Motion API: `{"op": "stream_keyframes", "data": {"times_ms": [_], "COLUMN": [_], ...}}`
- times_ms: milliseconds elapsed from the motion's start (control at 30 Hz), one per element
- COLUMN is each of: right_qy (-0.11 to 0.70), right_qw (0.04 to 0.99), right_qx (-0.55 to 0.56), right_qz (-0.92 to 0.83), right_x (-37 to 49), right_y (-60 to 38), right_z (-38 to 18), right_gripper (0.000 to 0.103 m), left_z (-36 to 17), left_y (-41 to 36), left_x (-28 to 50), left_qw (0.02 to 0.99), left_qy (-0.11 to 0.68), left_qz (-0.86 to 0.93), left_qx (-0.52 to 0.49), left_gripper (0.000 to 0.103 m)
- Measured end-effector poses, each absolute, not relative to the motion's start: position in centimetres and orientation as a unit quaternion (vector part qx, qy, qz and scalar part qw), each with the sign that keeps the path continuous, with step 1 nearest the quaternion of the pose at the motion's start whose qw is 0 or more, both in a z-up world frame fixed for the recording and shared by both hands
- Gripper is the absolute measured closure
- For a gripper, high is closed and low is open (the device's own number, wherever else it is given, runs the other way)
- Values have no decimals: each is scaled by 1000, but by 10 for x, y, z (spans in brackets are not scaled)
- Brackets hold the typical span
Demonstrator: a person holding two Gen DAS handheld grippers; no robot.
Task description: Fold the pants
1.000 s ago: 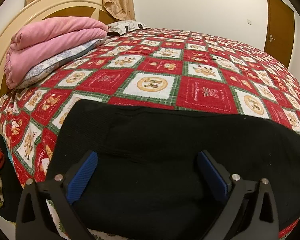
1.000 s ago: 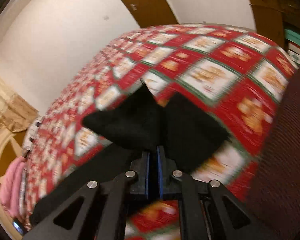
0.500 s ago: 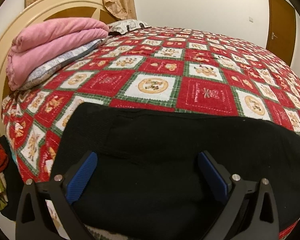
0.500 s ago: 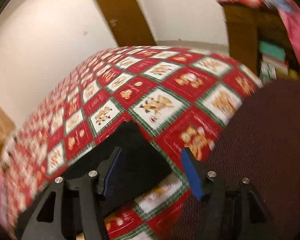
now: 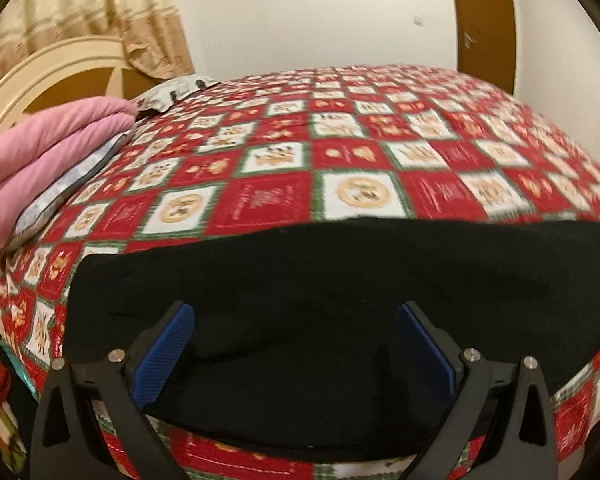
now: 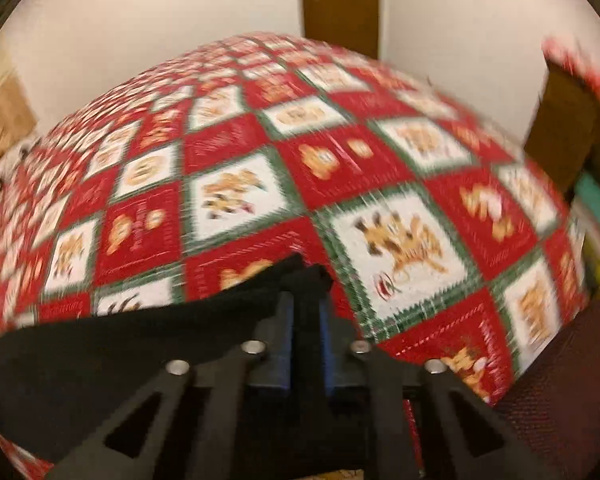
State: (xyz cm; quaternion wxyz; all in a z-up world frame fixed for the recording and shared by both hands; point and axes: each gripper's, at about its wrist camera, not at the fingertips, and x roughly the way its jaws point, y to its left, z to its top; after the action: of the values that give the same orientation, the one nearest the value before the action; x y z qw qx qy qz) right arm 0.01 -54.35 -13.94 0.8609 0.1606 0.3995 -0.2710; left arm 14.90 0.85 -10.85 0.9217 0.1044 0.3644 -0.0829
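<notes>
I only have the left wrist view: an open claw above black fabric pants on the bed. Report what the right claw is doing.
Observer: The right claw has just been closing, and it now pinches a corner of the black fabric pants between its blue pads.
Operator: Tell me where that corner sits.
Observer: It sits over the red-and-white checked bedspread, close to the bed's near edge. The picture is too blurred to tell whether the corner is lifted off the bedspread.
</notes>
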Motion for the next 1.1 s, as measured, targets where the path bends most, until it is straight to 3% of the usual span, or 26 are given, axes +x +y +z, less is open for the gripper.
{"op": "stream_keyframes", "data": {"times_ms": [233, 367, 400, 433, 467, 500, 600, 700, 900, 967, 1000, 1100], "right_qy": [387, 404, 402, 408, 404, 387, 360, 386, 451, 468, 467, 465], "right_qw": [891, 869, 865, 854, 850, 854, 856, 848, 843, 844, 847, 850], "right_qx": [145, 204, 215, 225, 235, 252, 302, 309, 223, 178, 180, 181], "right_qz": [-185, -201, -210, -232, -241, -240, -214, -189, -192, -191, -179, -170], "right_x": [8, 5, 1, -6, -12, -22, -38, -33, -4, 5, 5, 5], "right_y": [-532, -569, -575, -583, -587, -591, -599, -596, -573, -558, -555, -548], "right_z": [-128, -148, -147, -147, -145, -143, -142, -157, -160, -157, -154, -147], "right_gripper": [94, 91, 74, 40, 28, 25, 25, 25, 26, 42, 59, 88], "left_z": [-116, -119, -119, -120, -122, -124, -130, -130, -131, -131, -132, -131], "left_y": [2, 0, 0, 1, 3, 4, 6, 5, 3, 3, 3, 2], "left_x": [153, 148, 148, 147, 148, 149, 152, 152, 150, 150, 150, 149], "left_qw": [916, 915, 915, 914, 913, 912, 907, 907, 908, 908, 908, 909], "left_qy": [384, 386, 387, 389, 393, 397, 410, 412, 410, 410, 410, 408], "left_qz": [-86, -82, -81, -79, -76, -75, -76, -77, -75, -75, -75, -74], "left_qx": [81, 81, 81, 80, 77, 73, 56, 45, 48, 45, 45, 46], "left_gripper": [0, 0, 0, 0, 0, 0, 0, 0, 0, 0, 0, 0]}}
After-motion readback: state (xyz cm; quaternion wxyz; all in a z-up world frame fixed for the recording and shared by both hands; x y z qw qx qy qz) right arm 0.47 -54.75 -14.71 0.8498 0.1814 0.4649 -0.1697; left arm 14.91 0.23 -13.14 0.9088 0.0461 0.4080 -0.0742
